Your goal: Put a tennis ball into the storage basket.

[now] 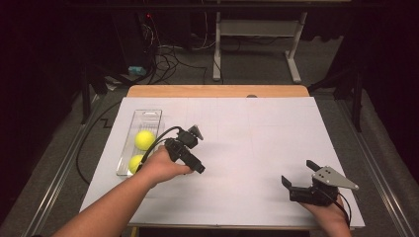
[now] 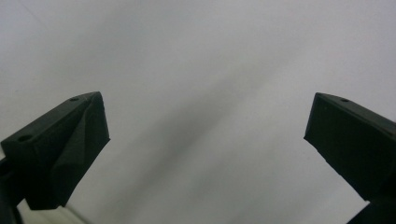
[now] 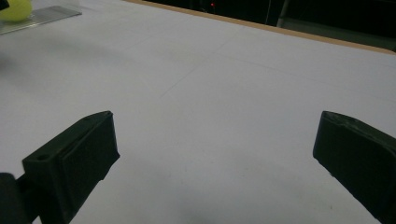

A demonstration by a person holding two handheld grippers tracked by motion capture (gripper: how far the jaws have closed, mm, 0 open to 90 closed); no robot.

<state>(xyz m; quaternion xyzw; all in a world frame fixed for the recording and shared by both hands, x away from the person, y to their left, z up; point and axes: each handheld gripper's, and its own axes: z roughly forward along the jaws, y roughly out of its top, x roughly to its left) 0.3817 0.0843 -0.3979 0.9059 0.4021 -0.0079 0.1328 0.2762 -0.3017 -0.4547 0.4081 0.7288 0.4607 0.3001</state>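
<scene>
Two yellow tennis balls [image 1: 144,139] sitting in clear plastic tray [image 1: 149,116] at table's left, likely as pick-up stock; left black two-jaw gripper [image 1: 193,148] hovering beside tray, right black two-jaw gripper [image 1: 298,177] resting near-right, both wide apart, gripping nothing.

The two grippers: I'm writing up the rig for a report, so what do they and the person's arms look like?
Both are black handheld tools with two blocky black jaws. The left gripper trails a black cable that loops back past the hand. The right gripper carries a grey three-cornered plate with small dark holes on top, and a thin black cable runs by the wrist. The left forearm is bare, with no sleeve in sight.
</scene>
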